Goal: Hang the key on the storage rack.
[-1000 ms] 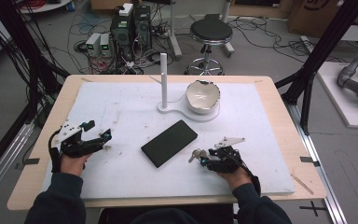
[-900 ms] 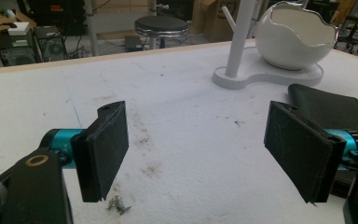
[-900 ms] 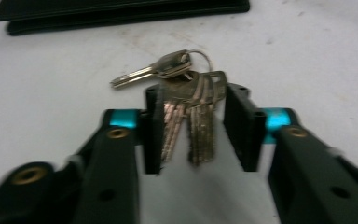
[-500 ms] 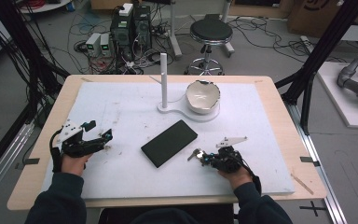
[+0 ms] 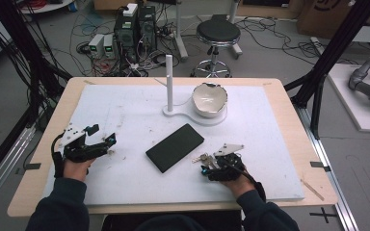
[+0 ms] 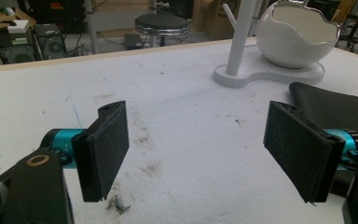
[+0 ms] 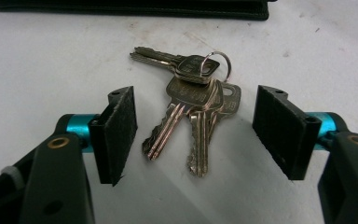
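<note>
A bunch of keys [image 7: 193, 105] on a ring lies flat on the white mat, between the jaws of my right gripper [image 7: 198, 133]. That gripper is open, its pads either side of the keys and not touching them. In the high view the keys [image 5: 200, 158] sit just left of the right gripper [image 5: 208, 166], near the front right. My left gripper [image 5: 107, 144] rests at the front left, open, with nothing between its pads [image 6: 103, 149]. A black flat rectangular case [image 5: 175, 147] lies at the middle of the mat.
A white stand [image 5: 195, 115] with an upright post [image 5: 169, 79] and a cracked-egg-shaped white bowl [image 5: 210, 99] sits behind the case. In the left gripper view the bowl [image 6: 298, 35] and the case [image 6: 333, 109] lie ahead to the right. The wooden table edge [image 5: 296, 120] frames the mat.
My right gripper has slid a little left, so the keys now lie between its open jaws. The left gripper has barely moved.
</note>
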